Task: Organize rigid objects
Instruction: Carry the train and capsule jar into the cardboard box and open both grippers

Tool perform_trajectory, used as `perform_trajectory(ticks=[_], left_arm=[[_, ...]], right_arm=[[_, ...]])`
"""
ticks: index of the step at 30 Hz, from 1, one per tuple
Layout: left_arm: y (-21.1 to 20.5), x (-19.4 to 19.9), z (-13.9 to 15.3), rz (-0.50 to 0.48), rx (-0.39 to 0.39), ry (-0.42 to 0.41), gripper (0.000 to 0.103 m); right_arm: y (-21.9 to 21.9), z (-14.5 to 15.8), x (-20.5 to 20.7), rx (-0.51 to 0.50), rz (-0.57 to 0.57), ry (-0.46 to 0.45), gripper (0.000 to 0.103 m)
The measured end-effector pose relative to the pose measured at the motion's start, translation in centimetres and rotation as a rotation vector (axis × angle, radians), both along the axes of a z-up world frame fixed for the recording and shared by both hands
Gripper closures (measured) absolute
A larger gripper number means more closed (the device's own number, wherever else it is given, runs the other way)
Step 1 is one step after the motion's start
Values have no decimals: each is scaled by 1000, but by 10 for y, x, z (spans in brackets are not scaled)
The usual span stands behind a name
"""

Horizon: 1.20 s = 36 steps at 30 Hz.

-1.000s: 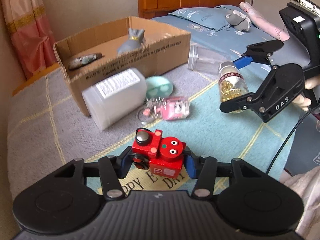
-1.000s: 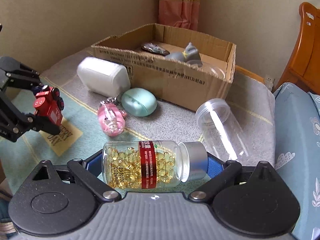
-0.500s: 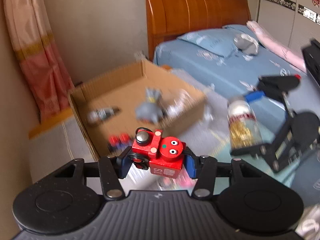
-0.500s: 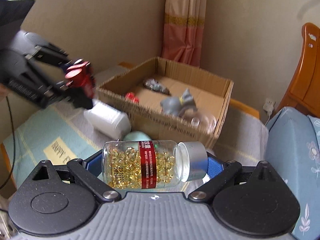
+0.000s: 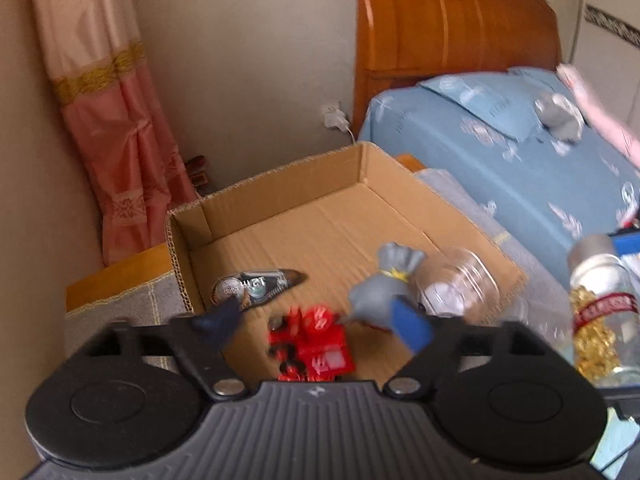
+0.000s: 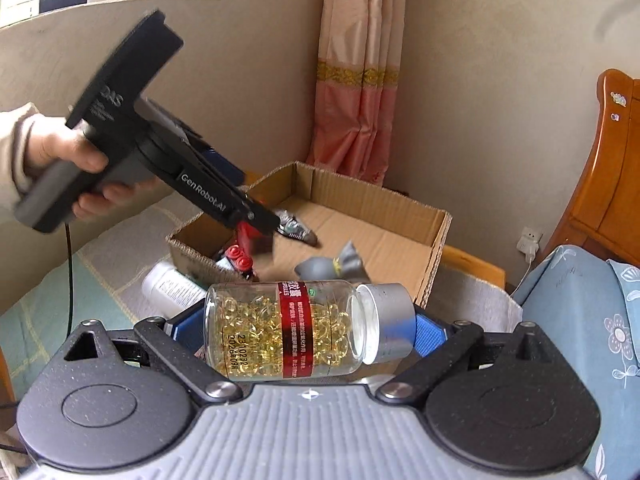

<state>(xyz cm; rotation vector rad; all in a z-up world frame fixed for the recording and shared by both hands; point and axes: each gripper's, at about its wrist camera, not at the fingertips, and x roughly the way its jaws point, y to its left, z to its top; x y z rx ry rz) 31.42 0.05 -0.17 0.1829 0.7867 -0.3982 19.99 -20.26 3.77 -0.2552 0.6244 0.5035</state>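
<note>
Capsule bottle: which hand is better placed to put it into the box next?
Right. The right gripper already holds the capsule bottle near the cardboard box; the left gripper has just been opening, jaws empty above the red toy.

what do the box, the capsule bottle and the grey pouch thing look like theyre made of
Box: corrugated cardboard, matte brown; fluting shows along its cut rim.
Capsule bottle: clear and glossy, glass or hard plastic, hard to tell which; the yellow capsules show through, and its cap looks like brushed silver metal or metallic plastic.
Grey pouch: smooth matte moulded look, perhaps resin or rubber; too blurred to be sure.
</note>
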Motion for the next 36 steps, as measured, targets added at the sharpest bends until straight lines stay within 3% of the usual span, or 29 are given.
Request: perform_trajectory(ticks=[6,12,18,28,36], left_arm=[[12,-18,1,41,-13,-24,8],[18,-55,3,99,102,-47,7],[34,-90,4,172,150,-85,7],[60,-119,2,261,128,-87,6],[65,-123,-14,261,94,-32,6]], right_arm=[[2,4,14,6,-15,-2,3],[6,6,42,17,-57,24,3],[19,5,86,27,-122,79,3],[45,-10,157,-7,-226,160,3],[52,-33,191,-23,-264,217,3]])
